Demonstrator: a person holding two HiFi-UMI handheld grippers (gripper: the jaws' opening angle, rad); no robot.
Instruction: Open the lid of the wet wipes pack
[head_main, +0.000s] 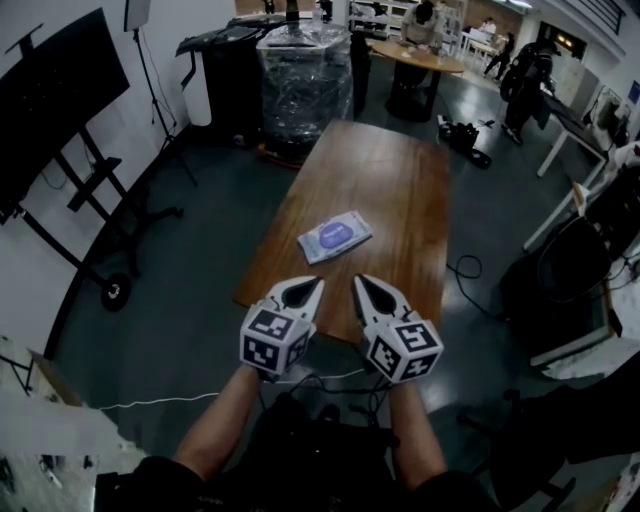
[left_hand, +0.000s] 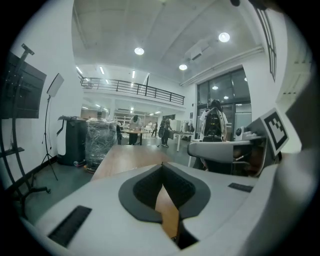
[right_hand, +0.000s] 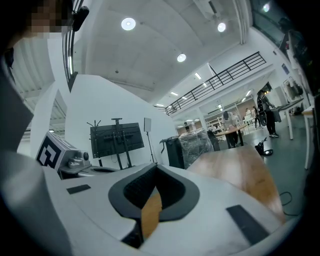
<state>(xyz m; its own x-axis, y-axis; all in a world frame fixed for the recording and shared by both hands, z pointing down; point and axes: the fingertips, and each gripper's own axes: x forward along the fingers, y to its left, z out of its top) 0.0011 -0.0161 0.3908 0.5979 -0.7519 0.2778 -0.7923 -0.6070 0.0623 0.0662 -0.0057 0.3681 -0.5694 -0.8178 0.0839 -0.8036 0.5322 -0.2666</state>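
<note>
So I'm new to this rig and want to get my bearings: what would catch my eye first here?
First come the marker-cubed left hand-held gripper and right hand-held gripper, side by side over the near end of the long wooden table. Both have their jaws together with nothing between them. Just beyond their tips the wet wipes pack lies flat on the table, untouched, its lid apparently down.
</note>
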